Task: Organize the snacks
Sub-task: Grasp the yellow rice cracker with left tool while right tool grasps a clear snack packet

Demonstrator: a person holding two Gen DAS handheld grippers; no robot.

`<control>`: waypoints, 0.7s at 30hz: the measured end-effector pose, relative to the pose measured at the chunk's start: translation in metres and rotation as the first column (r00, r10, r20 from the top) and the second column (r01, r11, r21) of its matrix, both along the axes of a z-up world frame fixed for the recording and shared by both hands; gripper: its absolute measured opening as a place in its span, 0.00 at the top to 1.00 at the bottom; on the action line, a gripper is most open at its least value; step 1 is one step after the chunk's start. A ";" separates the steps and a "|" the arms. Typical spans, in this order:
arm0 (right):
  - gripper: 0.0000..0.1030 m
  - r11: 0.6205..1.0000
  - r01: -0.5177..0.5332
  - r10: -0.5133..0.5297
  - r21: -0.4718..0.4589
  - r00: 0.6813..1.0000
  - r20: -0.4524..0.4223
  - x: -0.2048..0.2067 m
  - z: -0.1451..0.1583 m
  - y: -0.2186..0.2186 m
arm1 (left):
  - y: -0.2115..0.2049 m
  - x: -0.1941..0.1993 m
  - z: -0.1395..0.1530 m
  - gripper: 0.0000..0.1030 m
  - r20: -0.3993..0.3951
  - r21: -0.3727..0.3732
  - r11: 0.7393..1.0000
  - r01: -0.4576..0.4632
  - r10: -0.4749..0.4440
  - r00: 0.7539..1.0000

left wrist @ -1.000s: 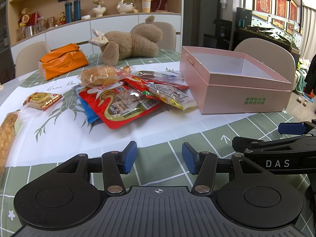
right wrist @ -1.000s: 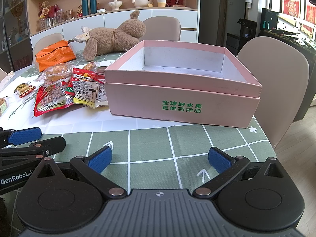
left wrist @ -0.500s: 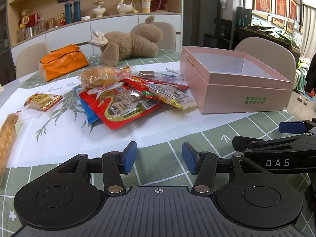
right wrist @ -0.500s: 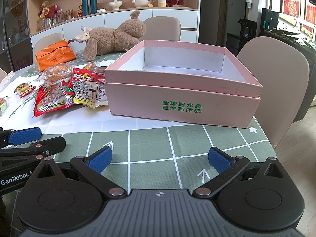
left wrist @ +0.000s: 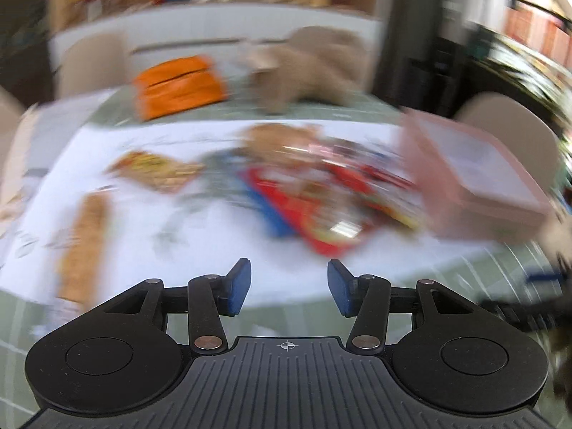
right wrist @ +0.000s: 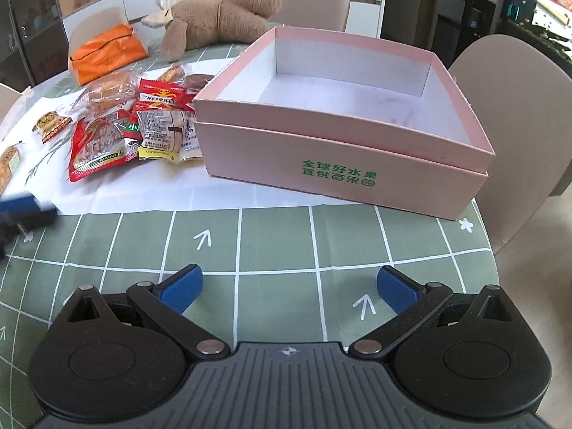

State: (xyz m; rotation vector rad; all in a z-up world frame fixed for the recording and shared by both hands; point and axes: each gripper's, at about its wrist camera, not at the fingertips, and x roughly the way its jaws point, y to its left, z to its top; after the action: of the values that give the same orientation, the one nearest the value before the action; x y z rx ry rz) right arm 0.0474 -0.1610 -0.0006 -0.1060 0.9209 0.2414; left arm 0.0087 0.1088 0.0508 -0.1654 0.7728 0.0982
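An open pink box (right wrist: 357, 164) with green print stands on the table, empty inside; it shows blurred at the right of the left wrist view (left wrist: 475, 178). A pile of snack packets (right wrist: 136, 132) lies left of it on a white sheet; the pile (left wrist: 314, 196) is ahead of my left gripper (left wrist: 289, 287), which is open, empty and raised above the sheet. A long biscuit pack (left wrist: 85, 243) lies to its left. My right gripper (right wrist: 287, 289) is open and empty over the green checked cloth, in front of the box.
A brown plush toy (right wrist: 221, 18) and an orange pouch (right wrist: 107, 53) lie at the back of the table. Beige chairs (right wrist: 518, 118) stand around it. The table edge runs along the right. The left gripper's blue tip (right wrist: 18, 203) shows at the far left.
My left gripper has risen and moved forward and left over the white sheet; its view is motion-blurred. My right gripper has lifted and tilted down. Both stay open.
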 end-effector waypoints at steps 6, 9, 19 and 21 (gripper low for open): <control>0.10 0.984 -0.180 0.180 0.005 0.983 0.025 0.010 0.025 0.029 | 0.097 0.019 0.023 0.51 -0.044 -0.109 0.952 -0.286 0.282 0.958; 0.10 0.948 -0.319 0.315 0.016 0.943 0.107 0.016 0.050 0.058 | 0.118 0.025 0.025 0.51 -0.062 -0.098 0.942 -0.320 0.315 0.947; 0.10 0.890 -0.442 0.432 0.109 0.896 0.107 0.042 0.062 0.126 | 0.154 0.126 0.005 0.51 -0.211 -0.248 0.864 -0.439 0.394 0.895; 0.10 0.891 -0.435 0.427 0.133 0.900 0.085 0.032 0.059 0.118 | 0.149 0.142 -0.005 0.51 -0.238 -0.197 0.874 -0.445 0.397 0.886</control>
State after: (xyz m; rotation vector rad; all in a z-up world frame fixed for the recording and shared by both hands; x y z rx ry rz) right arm 0.0791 -0.0430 0.0580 -0.1790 0.8147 0.7183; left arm 0.1508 0.2579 0.0456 -0.5713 0.9300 0.4423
